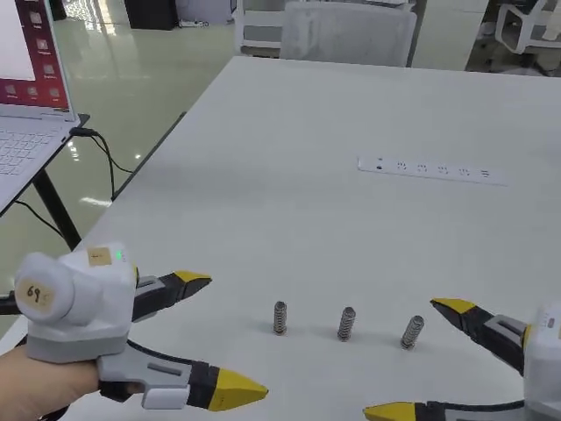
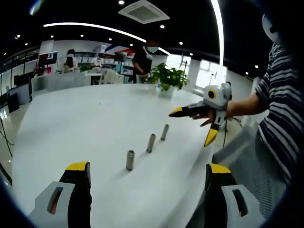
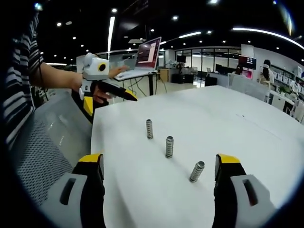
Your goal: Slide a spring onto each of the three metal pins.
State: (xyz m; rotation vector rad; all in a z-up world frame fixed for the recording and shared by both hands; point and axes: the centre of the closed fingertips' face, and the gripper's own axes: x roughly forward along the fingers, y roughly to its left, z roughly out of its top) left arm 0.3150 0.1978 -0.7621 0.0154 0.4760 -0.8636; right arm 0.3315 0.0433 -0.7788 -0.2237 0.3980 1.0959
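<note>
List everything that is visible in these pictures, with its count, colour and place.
table: one, white, under everything
spring-covered pins: three, grey metal, in a row on the table; rightmost leans
power strip: one, white, on the table's far side
laptop: one, silver, open, left of the table
office chair: one, grey, at the table's far end
potted plant: one, green, near the table's far edge
left gripper: one, yellow-tipped, open, left of the pins
right gripper: one, yellow-tipped, open, right of the pins

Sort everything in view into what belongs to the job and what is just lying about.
Job: left pin, middle pin, right pin, each wearing a spring; left gripper and right gripper, jaws open.

Lying about: laptop, cable, power strip, chair.
</note>
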